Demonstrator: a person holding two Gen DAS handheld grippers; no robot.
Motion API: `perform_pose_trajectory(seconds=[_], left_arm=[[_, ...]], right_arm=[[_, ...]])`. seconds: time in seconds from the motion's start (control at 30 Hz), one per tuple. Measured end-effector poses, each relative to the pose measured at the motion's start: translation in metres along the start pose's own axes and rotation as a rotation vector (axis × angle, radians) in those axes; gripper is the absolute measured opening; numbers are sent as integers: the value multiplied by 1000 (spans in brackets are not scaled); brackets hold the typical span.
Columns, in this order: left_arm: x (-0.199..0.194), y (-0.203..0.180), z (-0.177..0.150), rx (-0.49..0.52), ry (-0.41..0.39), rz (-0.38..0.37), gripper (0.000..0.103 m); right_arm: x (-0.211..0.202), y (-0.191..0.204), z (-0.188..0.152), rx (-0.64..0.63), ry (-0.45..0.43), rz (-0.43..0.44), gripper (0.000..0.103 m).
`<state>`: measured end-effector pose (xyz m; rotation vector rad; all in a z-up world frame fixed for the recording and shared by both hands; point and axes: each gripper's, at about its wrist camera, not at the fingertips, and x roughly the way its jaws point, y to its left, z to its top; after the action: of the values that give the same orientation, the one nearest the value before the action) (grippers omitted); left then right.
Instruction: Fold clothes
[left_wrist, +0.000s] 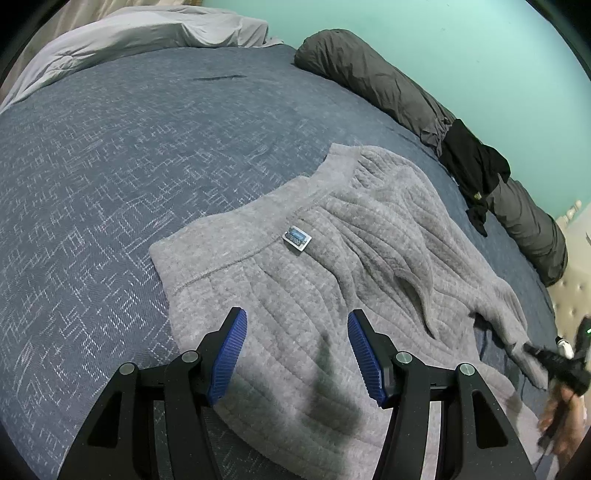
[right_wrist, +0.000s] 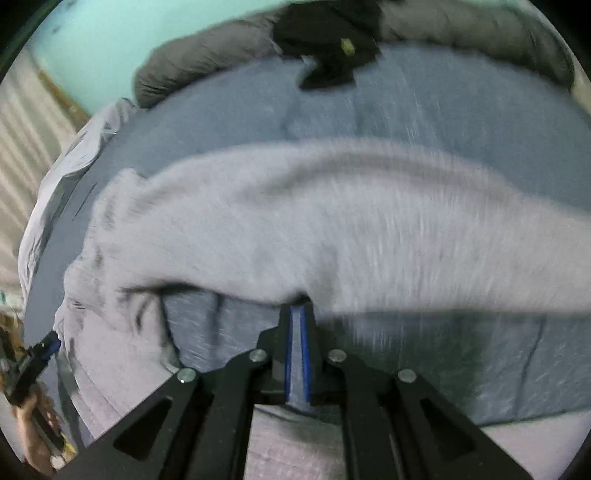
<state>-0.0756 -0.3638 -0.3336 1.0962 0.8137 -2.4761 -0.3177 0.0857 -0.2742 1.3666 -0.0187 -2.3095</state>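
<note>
I judge a sleeve fold underway: my right gripper pinches the grey sweater sleeve, my left gripper hangs open above the body, so next carry the sleeve across the bed.

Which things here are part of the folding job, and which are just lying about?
In the job:
grey sweater, spread on the bed
right gripper, shut on the sweater's sleeve
left gripper, open above the sweater

Lying about:
black garment
dark grey bolster
pale grey blanket
blue bedspread
</note>
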Motion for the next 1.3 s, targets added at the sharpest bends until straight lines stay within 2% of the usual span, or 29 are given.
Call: perform_pose_trajectory(seconds=[0.03,0.1,0.13,0.3,0.47,0.53,0.63,0.8,0.83,0.9,0.97,1.0,1.07,1.3], left_arm=[[0,-2,1,5,-1,0,61],[1,-8,3,16,-6,1,61],[1,-10,5,22,-7,1,61],[10,-27,7,46,9,-15,61],[20,-41,7,73,23,-25,61],[23,-45,6,80,30,-29,61],[29,-51,4,85,45,-42,61],[37,-56,3,86,57,-44,61],[38,-58,3,89,58,-46,61],[39,-59,2,92,59,-47,61],[40,-58,2,87,60,-43,61],[40,-57,2,84,60,-41,61],[40,-54,2,76,62,-43,61],[43,-52,1,79,66,-42,61]], right_arm=[[-1,9,8,-32,-12,15,10],[12,34,30,-102,2,60,31],[23,47,41,-132,16,84,46],[80,119,90,-285,69,159,48],[125,186,126,-423,84,182,50],[146,210,135,-496,102,157,51],[169,235,144,-571,107,126,51],[204,255,154,-606,151,119,51],[210,257,155,-611,158,121,51],[219,261,154,-622,162,117,41],[227,261,153,-628,162,97,10],[228,261,154,-629,152,88,6],[227,259,158,-630,119,70,3],[231,264,174,-627,48,0,3]])
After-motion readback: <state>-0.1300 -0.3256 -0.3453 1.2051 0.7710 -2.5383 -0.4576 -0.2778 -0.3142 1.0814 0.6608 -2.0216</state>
